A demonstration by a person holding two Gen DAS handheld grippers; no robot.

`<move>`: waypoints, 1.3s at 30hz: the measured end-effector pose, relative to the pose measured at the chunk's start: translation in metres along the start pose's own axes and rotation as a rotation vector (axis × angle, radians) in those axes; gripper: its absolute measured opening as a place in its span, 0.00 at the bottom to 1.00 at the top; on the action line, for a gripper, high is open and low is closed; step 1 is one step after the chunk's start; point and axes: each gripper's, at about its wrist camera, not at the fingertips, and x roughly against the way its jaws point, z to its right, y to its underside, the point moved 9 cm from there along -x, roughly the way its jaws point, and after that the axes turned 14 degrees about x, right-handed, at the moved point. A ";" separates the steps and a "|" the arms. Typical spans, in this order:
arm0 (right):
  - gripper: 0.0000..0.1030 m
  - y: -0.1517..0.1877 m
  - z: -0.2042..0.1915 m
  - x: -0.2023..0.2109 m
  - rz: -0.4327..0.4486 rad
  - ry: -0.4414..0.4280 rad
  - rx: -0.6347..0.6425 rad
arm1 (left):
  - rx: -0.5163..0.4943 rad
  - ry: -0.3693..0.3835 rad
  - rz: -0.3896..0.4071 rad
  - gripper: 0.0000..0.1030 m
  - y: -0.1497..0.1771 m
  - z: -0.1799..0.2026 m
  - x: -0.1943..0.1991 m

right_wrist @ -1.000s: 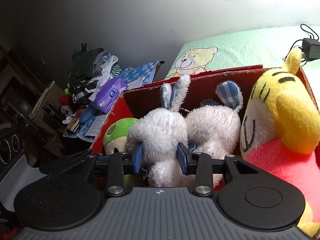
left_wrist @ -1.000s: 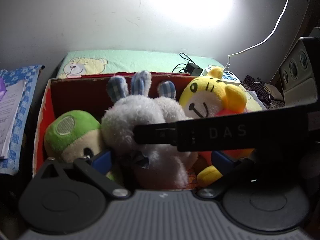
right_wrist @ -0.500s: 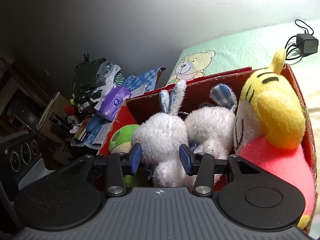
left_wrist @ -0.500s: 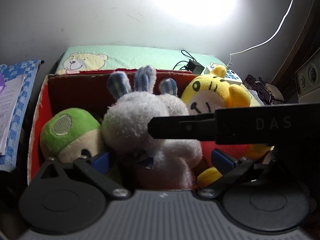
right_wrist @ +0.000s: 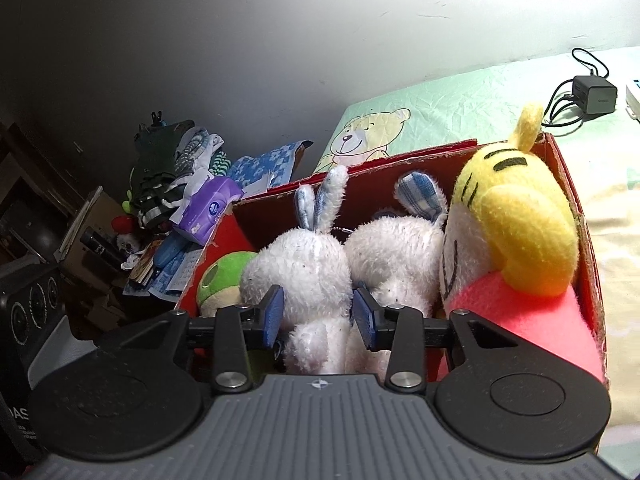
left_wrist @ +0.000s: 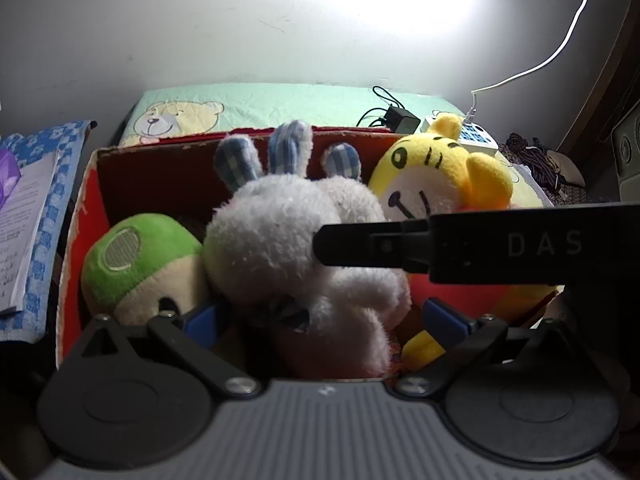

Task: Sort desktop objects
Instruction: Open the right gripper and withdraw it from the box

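Fluffy white rabbit (right_wrist: 304, 276) with blue-checked ears, right gripper (right_wrist: 318, 316) clamped on it, left gripper (left_wrist: 320, 318) spread wide, red box (right_wrist: 576, 200) packed tight

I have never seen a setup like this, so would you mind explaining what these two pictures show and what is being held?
Each picture comes from a fisheye camera on a hand-held two-finger gripper, looking along its fingers; a person holds one in each hand. Both look into a red cardboard box of plush toys: a green mushroom plush, two white rabbit plushes and a yellow tiger plush. The right gripper has its blue pads against one white rabbit plush. The left gripper is open around the toys, gripping nothing. The black bar crossing the left view is the right gripper.
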 end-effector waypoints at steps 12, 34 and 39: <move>0.39 0.000 0.000 0.005 0.011 0.047 0.039 | -0.003 -0.037 -0.013 0.99 0.002 0.003 -0.001; 0.37 0.011 -0.001 0.033 0.072 0.128 0.077 | 0.015 -0.116 -0.052 0.99 0.011 0.003 0.006; 0.37 0.013 0.000 0.036 0.083 0.145 0.073 | 0.023 -0.129 -0.048 0.99 0.012 0.002 0.010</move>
